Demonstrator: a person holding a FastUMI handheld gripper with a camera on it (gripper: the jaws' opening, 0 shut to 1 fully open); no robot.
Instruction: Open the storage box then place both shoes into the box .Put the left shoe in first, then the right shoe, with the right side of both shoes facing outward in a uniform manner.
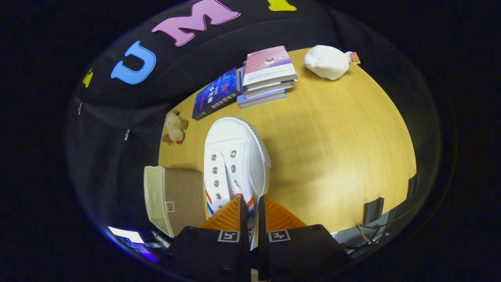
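A white canvas shoe (235, 156) with metal eyelets and red and blue side stripes hangs above the wooden table (332, 149), toe pointing away from me. My gripper (250, 211) is shut on the shoe's rear collar wall, which stands pinched between both fingers. To the left of the shoe, at the table's near left corner, stands the beige fabric storage box (176, 197), seen from its side with its cream rim facing left. I cannot see into the box.
Beyond the shoe lie a dark blue book (215, 94) and a stack of books (266, 76). A white plush toy (327, 62) sits at the far right, a small beige plush (175, 127) at the left edge. A dark clamp (372, 210) grips the near right edge.
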